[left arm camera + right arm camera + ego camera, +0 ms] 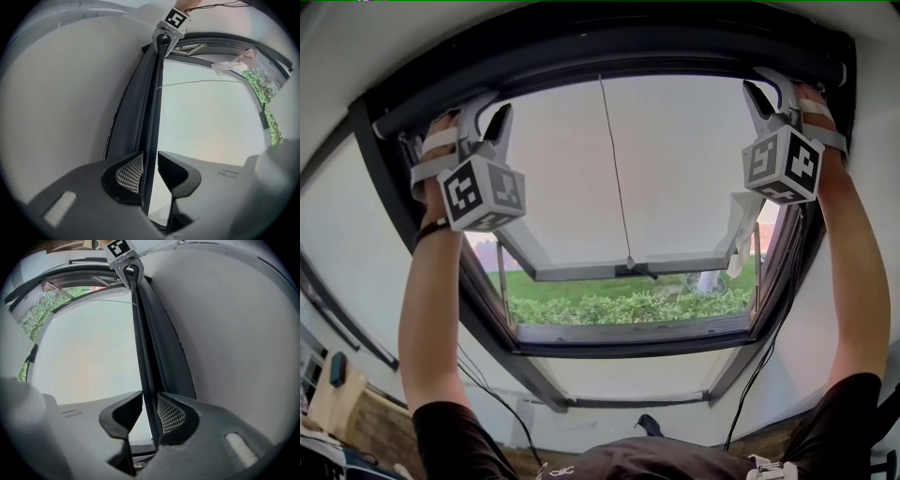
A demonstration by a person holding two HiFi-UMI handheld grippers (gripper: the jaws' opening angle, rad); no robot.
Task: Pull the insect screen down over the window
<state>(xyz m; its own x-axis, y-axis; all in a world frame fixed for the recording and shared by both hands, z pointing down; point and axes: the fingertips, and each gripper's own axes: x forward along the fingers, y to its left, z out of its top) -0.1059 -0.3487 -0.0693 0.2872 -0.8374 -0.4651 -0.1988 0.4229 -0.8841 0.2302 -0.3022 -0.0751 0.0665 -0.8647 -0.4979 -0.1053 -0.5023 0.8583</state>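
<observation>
Reaching stage only, pull not started as far as I can judge: the insect screen's pull bar [609, 66] sits at the top of the roof window frame [628, 345], and no mesh shows over the opening below the jaws. Left gripper [150, 157] straddles the pull bar, which runs straight out between its jaws. The meshed pad lies on the bar and the other jaw tip sits right at the bar's edge with daylight behind it, so the jaws are narrow but I read no real clamp. Right gripper [149, 397] mirrors that: jaws about a bar's width apart, bar between them, meshed pad against it, no squeeze evident. Head view puts both grippers up at the bar, one near each end, arms stretched overhead. Left to do: close on the bar both sides, draw it down level along the frame to the bottom edge, latch it if there is a latch; none visible. Around: glass sash [581, 187] stands open, its lower rail well below the jaws, with hedge [628, 305] and lawn showing under it. Thin cord [615, 169] hangs from near the bar, midway between the two pairs of jaws, down to the sash rail; likely snag in the screen's path. White crumpled thing [742, 220] hangs by the sash corner below the right jaws, can't tell what it is. Cables [767, 356] trail down that side of the frame.
</observation>
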